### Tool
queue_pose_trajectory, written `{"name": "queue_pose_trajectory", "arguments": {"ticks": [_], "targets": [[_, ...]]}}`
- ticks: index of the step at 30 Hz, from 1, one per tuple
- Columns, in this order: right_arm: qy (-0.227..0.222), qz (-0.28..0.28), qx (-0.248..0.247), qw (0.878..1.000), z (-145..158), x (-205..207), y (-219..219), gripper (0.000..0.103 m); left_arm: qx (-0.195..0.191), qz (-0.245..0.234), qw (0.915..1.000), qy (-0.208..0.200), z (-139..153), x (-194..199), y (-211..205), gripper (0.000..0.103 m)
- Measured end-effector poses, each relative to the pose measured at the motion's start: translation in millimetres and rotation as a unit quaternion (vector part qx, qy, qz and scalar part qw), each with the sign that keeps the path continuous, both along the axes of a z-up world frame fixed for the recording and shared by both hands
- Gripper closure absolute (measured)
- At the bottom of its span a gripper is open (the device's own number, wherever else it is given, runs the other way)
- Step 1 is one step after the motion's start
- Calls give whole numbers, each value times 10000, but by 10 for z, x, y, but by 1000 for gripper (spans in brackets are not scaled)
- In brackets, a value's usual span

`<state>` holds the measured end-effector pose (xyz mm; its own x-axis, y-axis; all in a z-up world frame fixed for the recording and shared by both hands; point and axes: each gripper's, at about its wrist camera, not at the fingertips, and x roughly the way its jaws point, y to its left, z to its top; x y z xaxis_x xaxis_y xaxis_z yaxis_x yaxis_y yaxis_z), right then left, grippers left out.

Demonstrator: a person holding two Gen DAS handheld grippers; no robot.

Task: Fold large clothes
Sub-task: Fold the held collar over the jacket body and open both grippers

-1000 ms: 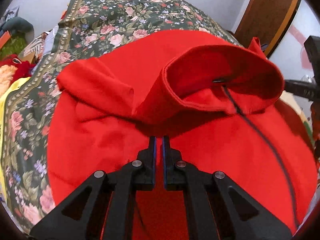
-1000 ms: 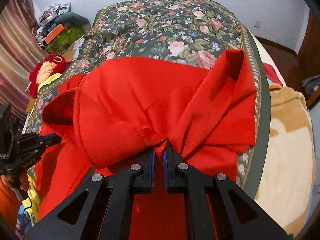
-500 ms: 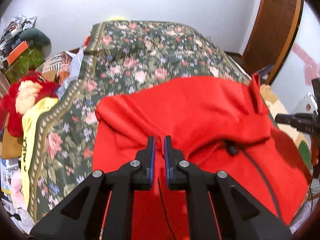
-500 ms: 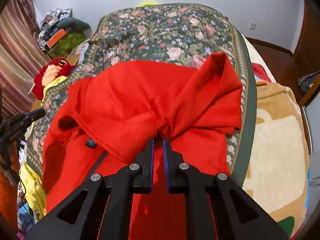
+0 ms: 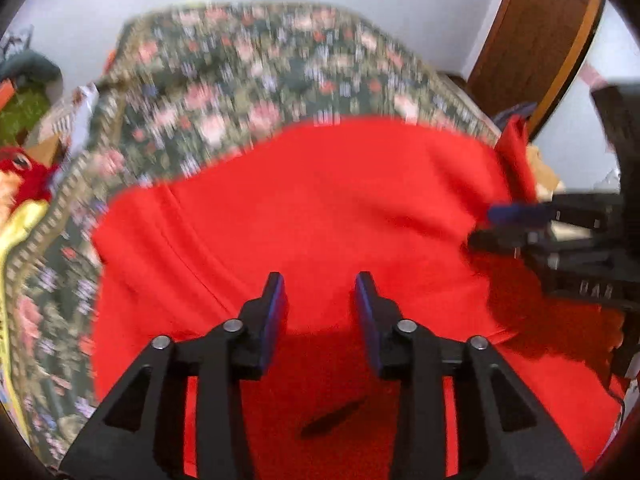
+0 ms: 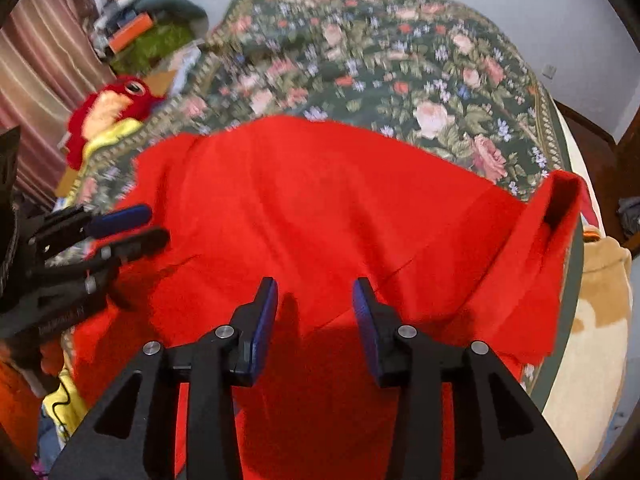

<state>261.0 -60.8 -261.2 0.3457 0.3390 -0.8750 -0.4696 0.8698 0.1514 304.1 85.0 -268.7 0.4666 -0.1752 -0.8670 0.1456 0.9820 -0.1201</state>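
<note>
A big red hooded garment (image 5: 320, 208) (image 6: 328, 208) lies spread over the near half of a floral bedspread (image 5: 248, 76) (image 6: 400, 52). My left gripper (image 5: 320, 284) hovers over the near red cloth, its jaws opening, nothing between the blue pads. My right gripper (image 6: 314, 288) also hangs over the cloth with jaws opening and nothing in the gap. A red sleeve (image 6: 548, 240) stands up in a fold at the right bed edge. Each gripper shows in the other's view: the right gripper (image 5: 516, 224) at the right rim, the left gripper (image 6: 132, 228) at the left.
A red and yellow plush toy (image 6: 108, 112) (image 5: 16, 176) lies off the bed's left side beside a pile of clutter (image 6: 148, 28). A tan blanket (image 6: 596, 320) hangs beyond the bed's right edge. A brown wooden door (image 5: 532, 40) stands at the right, striped curtains (image 6: 36, 68) on the left.
Both grippers were shut on red cloth and have let go, their jaws now apart. The lifted hood fold has dropped flat onto the garment. Both views have pulled back over the bed.
</note>
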Motion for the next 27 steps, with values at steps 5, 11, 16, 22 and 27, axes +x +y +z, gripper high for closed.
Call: {"name": "queue_pose_trajectory", "arguments": {"ticks": [5,11,16,22,27], "targets": [[-111,-284,-336,9990,-90,211,-187,67,80,119,9998,149,-281,8,26,46],[-236,-1011,-627,9926,-194,444,-692,67,-377,313,9985,232,-361,-11,189,43],[-143,-1891,-231,9816,-175,467,-1262,67,-314,423,9985,171,-360,-57,161,43],[74,-2733,-548,9603,-317,394,-1887,67,-237,539,9982,134,-345,-100,151,43],[192,-2867,-409,9570,-209,134,-2134,67,-286,568,9978,163,-308,-172,177,43]]}}
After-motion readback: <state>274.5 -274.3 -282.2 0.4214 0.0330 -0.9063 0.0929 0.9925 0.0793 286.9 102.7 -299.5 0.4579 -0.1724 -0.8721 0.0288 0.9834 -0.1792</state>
